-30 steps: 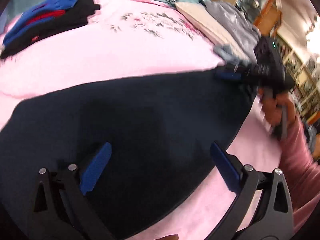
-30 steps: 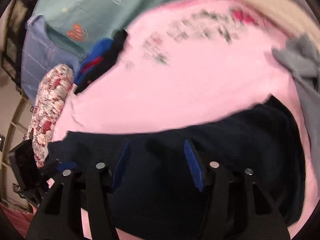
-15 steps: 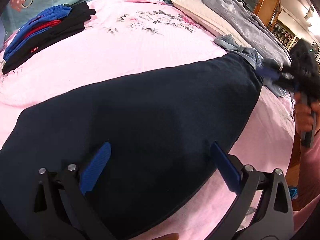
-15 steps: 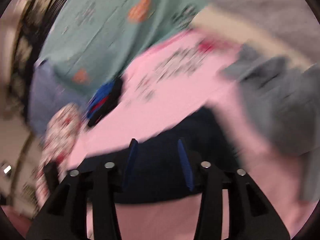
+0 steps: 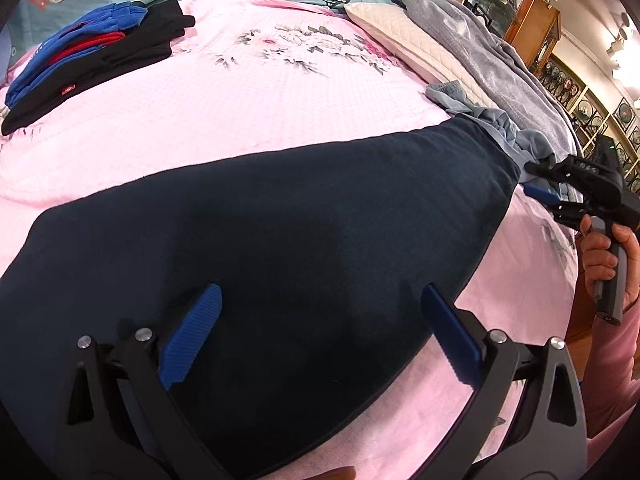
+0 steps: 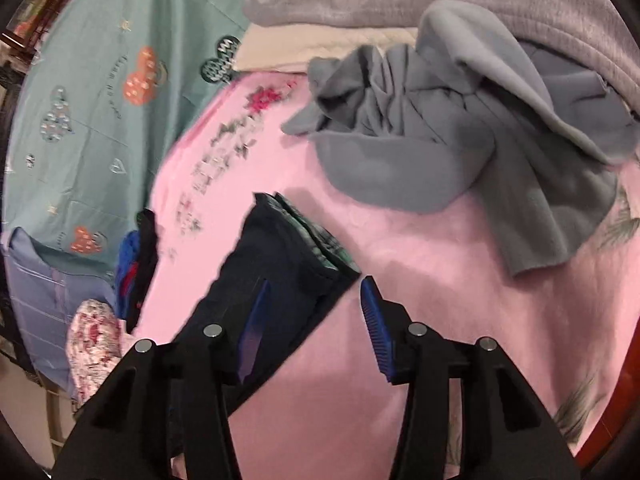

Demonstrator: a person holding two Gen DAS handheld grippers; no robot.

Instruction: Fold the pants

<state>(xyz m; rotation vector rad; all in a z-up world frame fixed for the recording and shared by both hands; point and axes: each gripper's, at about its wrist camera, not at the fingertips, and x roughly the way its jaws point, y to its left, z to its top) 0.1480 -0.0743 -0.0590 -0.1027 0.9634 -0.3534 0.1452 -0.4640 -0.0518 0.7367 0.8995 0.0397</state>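
Observation:
Dark navy pants [image 5: 280, 220] lie flat in a long folded band across the pink bedspread [image 5: 240, 92]. My left gripper [image 5: 320, 320] hovers open over their near part, both blue pads apart above the cloth with nothing pinched. My right gripper [image 5: 536, 180], held by a hand in a pink sleeve, sits just past the pants' far right end. In the right wrist view the pants' end [image 6: 280, 264] lies under the left finger, while the right gripper [image 6: 316, 320] has its jaws opening and its pads press on nothing.
A crumpled grey garment [image 6: 440, 140] lies ahead of the right gripper. A stack of folded black, blue and red clothes [image 5: 88, 56] sits at the far left. A cream pillow [image 5: 400, 36] and grey blanket [image 5: 480, 48] line the far right, with wooden cabinets [image 5: 520, 12] behind.
The right gripper slid rightward along the pants and off their end, rolling as it went, and its jaws widened. Its view swung onto the grey garment. The left gripper stayed put.

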